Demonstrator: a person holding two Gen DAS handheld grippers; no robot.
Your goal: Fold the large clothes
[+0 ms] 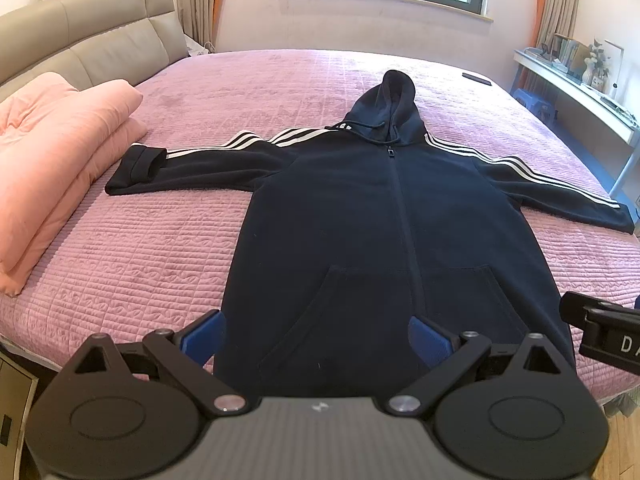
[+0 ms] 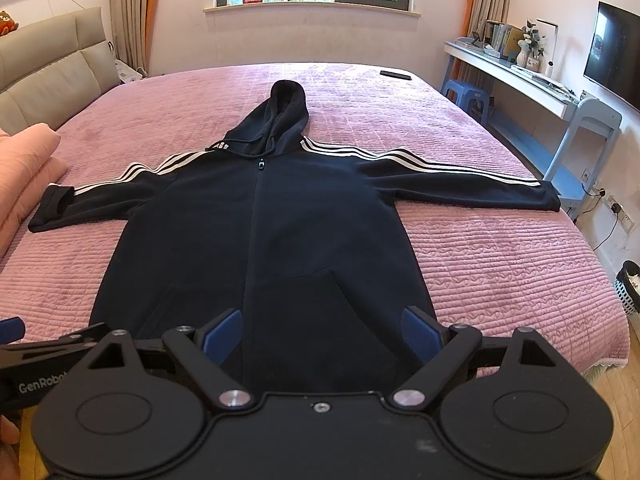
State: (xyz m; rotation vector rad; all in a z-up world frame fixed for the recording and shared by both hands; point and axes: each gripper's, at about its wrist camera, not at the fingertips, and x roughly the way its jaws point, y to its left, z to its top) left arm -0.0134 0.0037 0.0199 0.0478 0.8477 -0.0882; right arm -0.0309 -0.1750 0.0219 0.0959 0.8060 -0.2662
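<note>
Pink quilted bed [image 1: 168, 240] fills the left wrist view, bare quilt flanking a navy hoodie [image 1: 360, 208] spread flat, sleeves outstretched; left gripper [image 1: 316, 340] gapes over its hem. Right wrist view: right gripper [image 2: 322, 334] likewise spread, empty, above the hem.

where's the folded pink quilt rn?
The folded pink quilt lies on the pink quilted bedspread at the left of both views, near the grey padded headboard, just beyond the left cuff of the spread-out navy striped hoodie.
</note>
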